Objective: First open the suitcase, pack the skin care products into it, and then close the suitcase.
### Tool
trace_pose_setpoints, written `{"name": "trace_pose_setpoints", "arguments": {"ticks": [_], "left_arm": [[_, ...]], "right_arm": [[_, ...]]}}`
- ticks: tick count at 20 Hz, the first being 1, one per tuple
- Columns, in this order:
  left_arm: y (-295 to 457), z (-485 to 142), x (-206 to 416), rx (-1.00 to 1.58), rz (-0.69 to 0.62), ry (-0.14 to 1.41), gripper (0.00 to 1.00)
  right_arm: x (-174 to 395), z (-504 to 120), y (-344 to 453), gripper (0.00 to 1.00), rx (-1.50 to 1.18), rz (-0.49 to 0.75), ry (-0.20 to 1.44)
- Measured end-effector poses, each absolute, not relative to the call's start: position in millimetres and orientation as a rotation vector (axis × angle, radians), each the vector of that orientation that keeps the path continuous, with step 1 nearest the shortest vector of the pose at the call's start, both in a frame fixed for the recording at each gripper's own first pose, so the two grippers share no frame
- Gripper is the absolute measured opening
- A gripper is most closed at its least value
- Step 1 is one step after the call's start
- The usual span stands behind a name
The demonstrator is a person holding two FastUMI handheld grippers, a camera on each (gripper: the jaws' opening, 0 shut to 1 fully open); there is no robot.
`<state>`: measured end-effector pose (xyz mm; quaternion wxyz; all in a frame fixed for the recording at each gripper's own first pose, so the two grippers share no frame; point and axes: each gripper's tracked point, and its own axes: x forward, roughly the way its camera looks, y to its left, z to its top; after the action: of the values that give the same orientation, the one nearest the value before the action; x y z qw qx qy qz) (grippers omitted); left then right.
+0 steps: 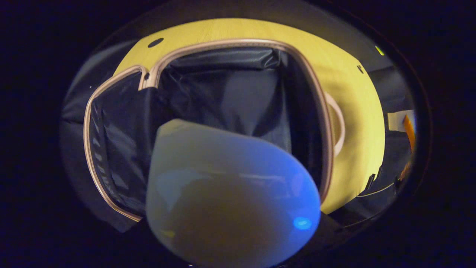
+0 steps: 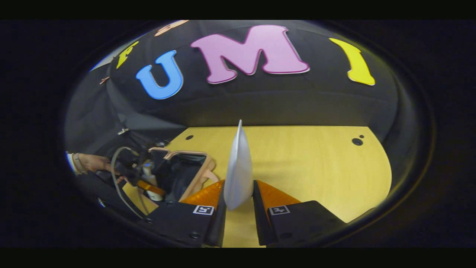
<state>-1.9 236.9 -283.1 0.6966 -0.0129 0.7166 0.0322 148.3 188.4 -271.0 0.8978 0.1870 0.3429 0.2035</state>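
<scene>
The open suitcase (image 1: 324, 123) lies on the yellow table, with a pinkish rim and dark lining; its lid (image 1: 111, 149) folds out to the left. A large white rounded bottle (image 1: 230, 193) hangs just over the open case, close to the camera, and hides my left gripper's fingers. In the right gripper view the left gripper (image 2: 148, 186) hovers over the suitcase (image 2: 202, 169) with that white bottle (image 2: 148, 173) in it. My right gripper (image 2: 238, 195) is shut on a flat silver-white tube (image 2: 238, 167), seen edge-on and upright above the table.
The yellow table (image 2: 316, 167) stretches wide to the right of the suitcase, with small dark holes (image 2: 357, 141) near its far corners. A hand (image 2: 93, 162) and a cable trail behind the left gripper. The suitcase handle (image 1: 340, 126) sticks out on its right side.
</scene>
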Motion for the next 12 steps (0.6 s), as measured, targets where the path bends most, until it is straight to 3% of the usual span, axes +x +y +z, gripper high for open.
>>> {"name": "trace_pose_setpoints", "arguments": {"ticks": [1, 2, 5, 6, 9, 12], "left_arm": [[240, -288, 3, -0.028, 0.087, 1.583, 0.62], [237, -290, 7, -0.035, 0.084, 1.568, 0.63], [243, -278, 12, 0.002, 0.059, 1.458, 0.67], [243, -271, 15, 0.014, 0.049, 1.405, 0.99], [251, -217, 12, -0.004, 0.004, 1.214, 0.99], [293, -167, -15, -0.049, 0.054, 1.081, 0.99]], "right_arm": [[142, -269, 202, 0.31, 0.384, 0.447, 0.725], [136, -268, 216, 0.38, 0.379, 0.476, 0.742], [120, -260, 274, 0.4, 0.425, 0.595, 0.818], [116, -259, 294, 0.42, 0.452, 0.633, 0.851], [105, -280, 363, 0.38, 0.467, 0.732, 0.993], [91, -328, 409, 0.39, 0.489, 0.698, 1.251]]}}
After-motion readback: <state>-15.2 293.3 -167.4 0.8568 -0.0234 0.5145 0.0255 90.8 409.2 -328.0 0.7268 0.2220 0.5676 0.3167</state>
